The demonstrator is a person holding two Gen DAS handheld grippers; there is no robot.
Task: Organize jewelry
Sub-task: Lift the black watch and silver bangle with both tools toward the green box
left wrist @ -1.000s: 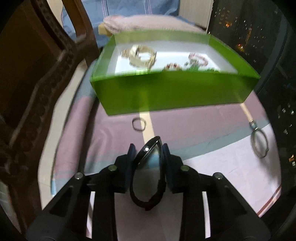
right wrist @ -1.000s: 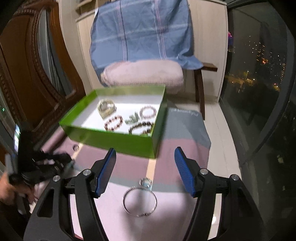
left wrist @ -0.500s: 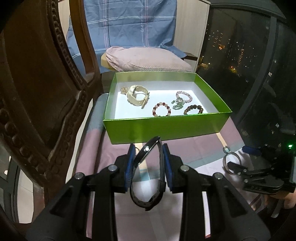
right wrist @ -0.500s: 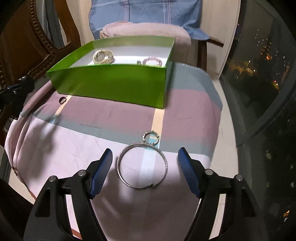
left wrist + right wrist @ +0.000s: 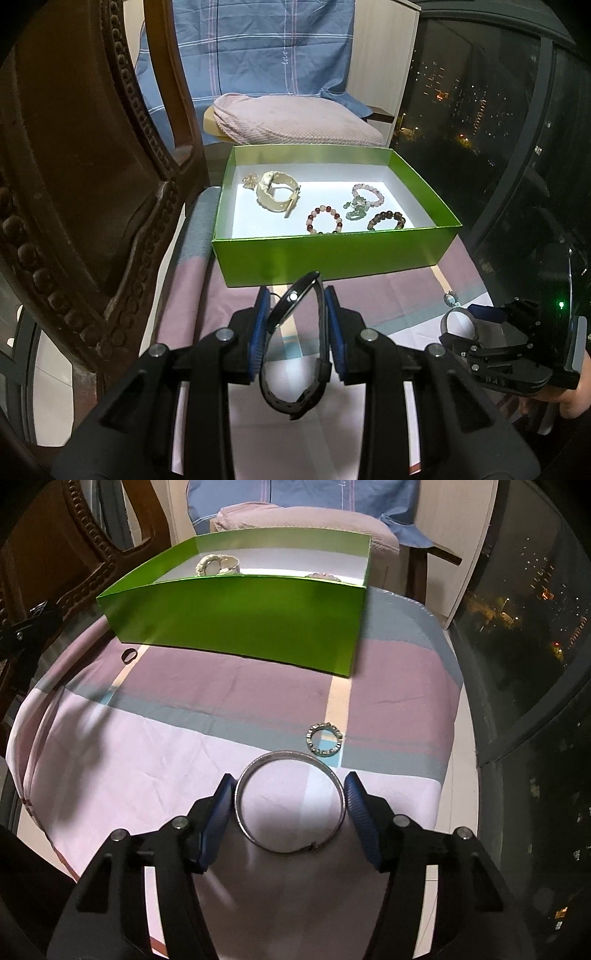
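Note:
My left gripper (image 5: 294, 295) is shut on a black wristband (image 5: 295, 350) and holds it in the air in front of the green box (image 5: 332, 254). The box holds a cream watch (image 5: 277, 194) and several bead bracelets (image 5: 324, 222). My right gripper (image 5: 291, 788) is open, low on the cloth, with its fingers on either side of a silver bangle (image 5: 291, 805); I cannot tell if they touch it. A small studded ring (image 5: 324, 738) lies just beyond the bangle. A small dark ring (image 5: 128, 655) lies near the box's left corner.
The box (image 5: 236, 624) stands at the back of a small table covered by a pink and grey cloth (image 5: 184, 716). A carved wooden chair (image 5: 74, 184) stands at the left. A cushioned chair (image 5: 295, 122) is behind the box. Dark windows are at the right.
My left gripper has risen with the wristband and looks down into the box. My right gripper has dropped and moved forward, so its fingers now flank the silver bangle.

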